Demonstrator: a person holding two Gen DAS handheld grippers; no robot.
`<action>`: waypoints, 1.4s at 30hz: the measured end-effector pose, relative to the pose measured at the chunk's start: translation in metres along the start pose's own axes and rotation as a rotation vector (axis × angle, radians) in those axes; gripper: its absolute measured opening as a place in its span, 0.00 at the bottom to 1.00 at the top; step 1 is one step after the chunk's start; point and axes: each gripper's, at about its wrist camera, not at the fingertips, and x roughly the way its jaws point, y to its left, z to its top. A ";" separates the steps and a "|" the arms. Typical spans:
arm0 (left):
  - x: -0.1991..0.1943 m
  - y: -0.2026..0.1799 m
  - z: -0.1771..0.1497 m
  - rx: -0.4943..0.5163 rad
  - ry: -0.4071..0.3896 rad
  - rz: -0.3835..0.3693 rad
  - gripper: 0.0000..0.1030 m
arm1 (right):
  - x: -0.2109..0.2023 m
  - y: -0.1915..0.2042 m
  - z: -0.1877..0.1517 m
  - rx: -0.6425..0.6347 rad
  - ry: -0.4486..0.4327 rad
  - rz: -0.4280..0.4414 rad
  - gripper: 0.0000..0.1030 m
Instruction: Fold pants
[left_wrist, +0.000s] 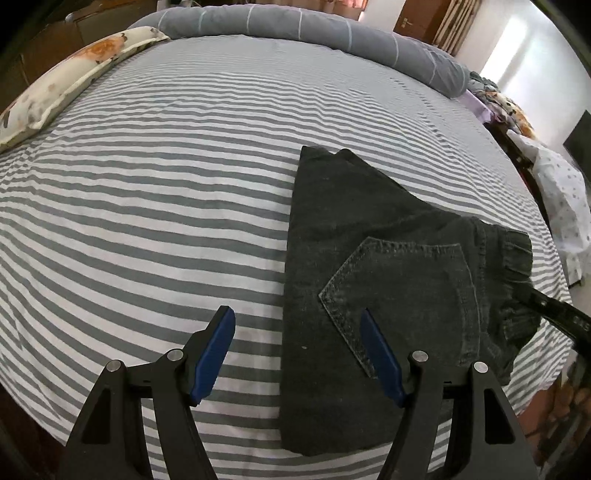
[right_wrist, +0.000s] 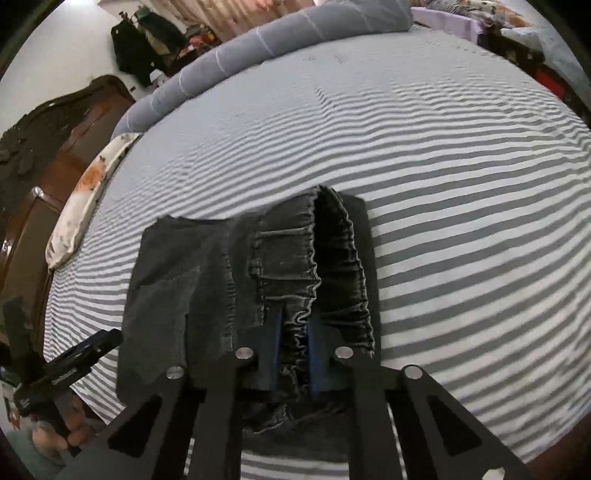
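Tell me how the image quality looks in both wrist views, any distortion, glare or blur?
Left wrist view: fisheye bulges the striped sheet, glare washes the wall at upper right, and the pants look sharp. Right wrist view: the same bulge, soft far stripes, and the waistband clear in the right gripper.

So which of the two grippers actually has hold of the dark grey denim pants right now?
The right gripper: its blue pads are pinched on the gathered waistband of the dark grey denim pants. The left gripper hangs open above them, gripping nothing.
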 end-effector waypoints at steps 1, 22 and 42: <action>-0.002 -0.001 0.001 0.002 -0.008 -0.005 0.69 | -0.004 0.001 -0.002 -0.011 -0.010 -0.014 0.08; 0.033 -0.030 -0.007 0.197 0.032 0.061 0.69 | 0.019 -0.031 -0.015 0.058 0.044 -0.038 0.15; 0.044 0.030 0.022 -0.030 0.110 -0.319 0.68 | 0.053 -0.093 0.010 0.111 0.088 0.404 0.50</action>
